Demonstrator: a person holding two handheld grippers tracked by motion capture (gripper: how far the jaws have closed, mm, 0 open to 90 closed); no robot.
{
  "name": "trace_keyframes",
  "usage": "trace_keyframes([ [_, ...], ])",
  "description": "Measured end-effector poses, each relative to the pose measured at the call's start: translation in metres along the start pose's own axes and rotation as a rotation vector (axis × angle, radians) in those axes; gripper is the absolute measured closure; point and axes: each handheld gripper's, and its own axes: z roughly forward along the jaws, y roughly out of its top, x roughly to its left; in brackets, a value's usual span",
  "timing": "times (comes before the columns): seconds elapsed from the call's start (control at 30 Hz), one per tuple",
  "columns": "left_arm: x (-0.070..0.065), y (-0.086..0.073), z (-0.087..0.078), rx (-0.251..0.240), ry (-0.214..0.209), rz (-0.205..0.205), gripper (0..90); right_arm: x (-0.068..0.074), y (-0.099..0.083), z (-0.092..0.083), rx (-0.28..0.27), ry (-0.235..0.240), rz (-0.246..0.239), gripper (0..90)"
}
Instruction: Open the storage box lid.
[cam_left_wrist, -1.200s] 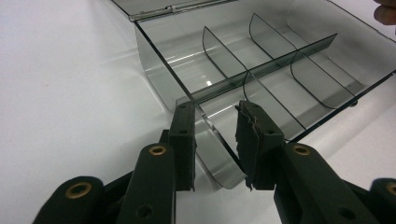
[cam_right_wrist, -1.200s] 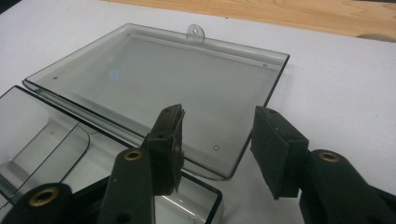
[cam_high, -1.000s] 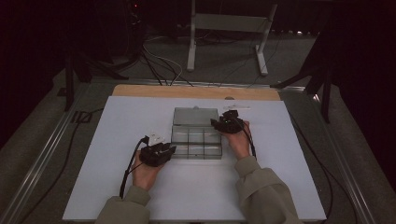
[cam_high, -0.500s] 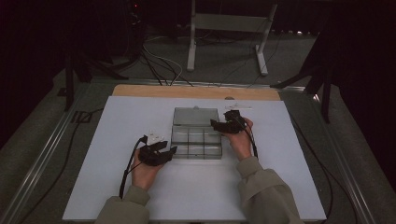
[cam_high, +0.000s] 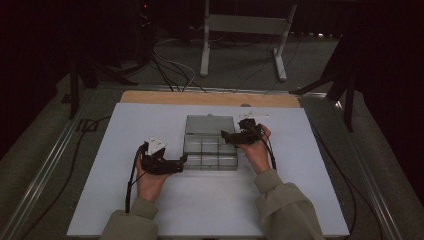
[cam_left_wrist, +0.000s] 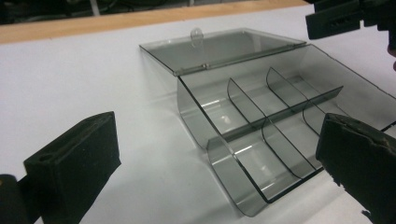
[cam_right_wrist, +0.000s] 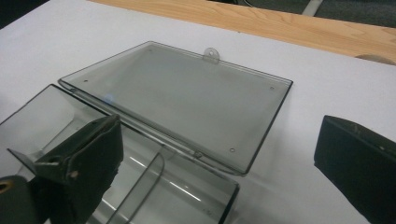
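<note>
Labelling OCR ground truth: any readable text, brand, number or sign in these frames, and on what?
None readable.
Clear compartment box: no print on its walls or dividers.
Open lid: plain, bare latch tab.
White table mat: blank.
Small white item behind the right gripper at the mat's far edge: too small to tell.

In the right gripper view the compartment box (cam_right_wrist: 140, 186) is cut off by the lower edge and partly hidden behind the right tongs (cam_right_wrist: 219, 163), while in the left gripper view the left tongs (cam_left_wrist: 219, 163) cover its near right corner and the other tongs (cam_left_wrist: 345, 18) run off the top edge.
</note>
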Motion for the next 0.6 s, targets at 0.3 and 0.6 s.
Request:
trace_keyframes([
  [0.3, 0.004, 0.001, -0.002, -0.006, -0.046, -0.009, 0.9, 0.007, 0.003, -0.009, -0.01, 0.022, -0.037, 0.0],
  [0.6, 0.006, 0.003, -0.007, -0.019, -0.033, -0.01, 0.8, 0.011, 0.006, -0.021, -0.026, 0.031, -0.059, 0.0],
])
